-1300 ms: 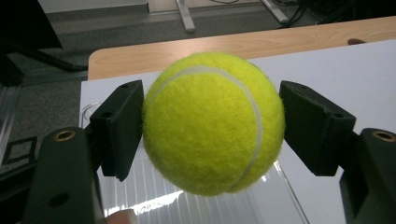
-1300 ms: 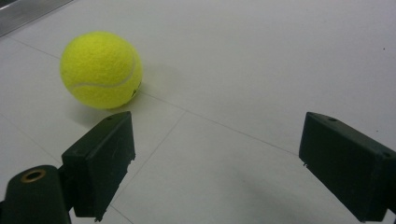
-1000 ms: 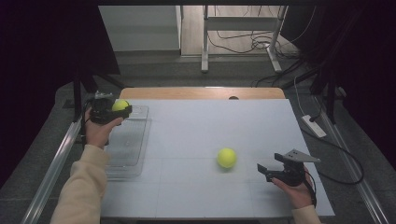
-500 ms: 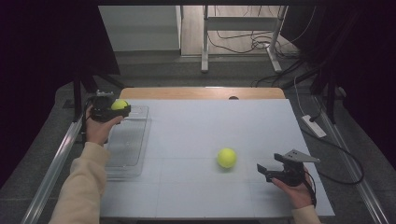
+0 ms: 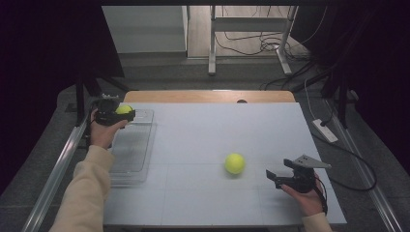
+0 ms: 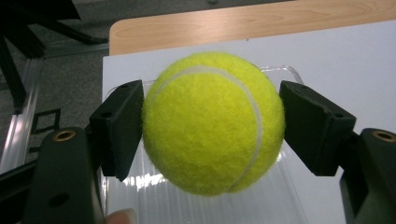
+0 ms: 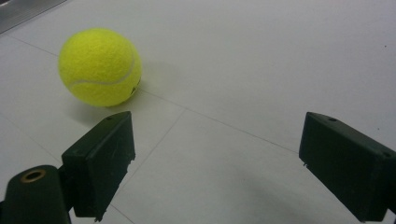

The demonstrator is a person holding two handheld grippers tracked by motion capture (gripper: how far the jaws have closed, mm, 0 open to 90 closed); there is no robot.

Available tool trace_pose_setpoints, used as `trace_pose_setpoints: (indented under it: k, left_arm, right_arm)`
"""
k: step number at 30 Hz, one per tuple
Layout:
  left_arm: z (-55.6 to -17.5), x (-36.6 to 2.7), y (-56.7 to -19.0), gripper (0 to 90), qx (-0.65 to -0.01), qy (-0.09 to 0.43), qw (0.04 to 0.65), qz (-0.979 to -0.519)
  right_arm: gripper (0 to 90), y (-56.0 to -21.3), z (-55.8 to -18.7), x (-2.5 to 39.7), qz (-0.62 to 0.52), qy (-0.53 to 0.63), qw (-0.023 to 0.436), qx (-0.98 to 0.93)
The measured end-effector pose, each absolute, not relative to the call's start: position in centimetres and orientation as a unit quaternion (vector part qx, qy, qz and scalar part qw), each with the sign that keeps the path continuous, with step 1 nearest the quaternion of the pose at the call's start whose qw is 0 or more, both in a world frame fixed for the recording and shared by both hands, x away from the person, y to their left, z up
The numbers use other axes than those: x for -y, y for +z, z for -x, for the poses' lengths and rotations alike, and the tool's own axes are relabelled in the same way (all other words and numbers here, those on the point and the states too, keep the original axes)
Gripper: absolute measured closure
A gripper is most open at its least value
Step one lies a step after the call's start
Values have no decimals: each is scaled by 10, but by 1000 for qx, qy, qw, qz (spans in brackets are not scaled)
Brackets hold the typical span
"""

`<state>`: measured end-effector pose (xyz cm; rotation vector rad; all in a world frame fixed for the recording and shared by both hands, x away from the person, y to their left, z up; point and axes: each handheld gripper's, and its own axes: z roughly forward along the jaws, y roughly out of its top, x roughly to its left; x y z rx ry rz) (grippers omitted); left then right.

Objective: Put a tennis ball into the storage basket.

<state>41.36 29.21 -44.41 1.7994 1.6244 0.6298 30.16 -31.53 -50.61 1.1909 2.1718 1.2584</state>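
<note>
A yellow tennis ball (image 6: 212, 123) sits squeezed between the two black jaws of my left gripper (image 6: 211, 135), held over the far end of a clear plastic tray (image 5: 130, 154). From above, the left gripper (image 5: 117, 116) and its ball (image 5: 124, 109) are at the table's far left. A second tennis ball (image 5: 234, 163) lies loose on the white table top (image 5: 217, 125). My right gripper (image 5: 273, 178) stands open a short way to that ball's right, jaws pointing toward it. In the right gripper view this ball (image 7: 99, 66) lies ahead and left of the open gripper (image 7: 215, 158).
The tray's ribbed floor (image 6: 154, 200) shows beneath the held ball. A wooden strip (image 5: 208, 96) runs along the table's far edge. A metal rail (image 5: 58, 169) borders the left side. A white power strip (image 5: 325, 130) and cables lie right of the table.
The left hand with its ball has drifted very slightly toward the far left. The loose ball and the right gripper have stayed put.
</note>
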Motion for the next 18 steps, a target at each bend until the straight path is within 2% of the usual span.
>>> trace_pose_setpoints:
  k: [18]
  left_arm:
    - [-423,-296,-456,269,-629,227,290,-684]
  right_arm:
    - [104,-507,-302,315,-421,444,181,-770]
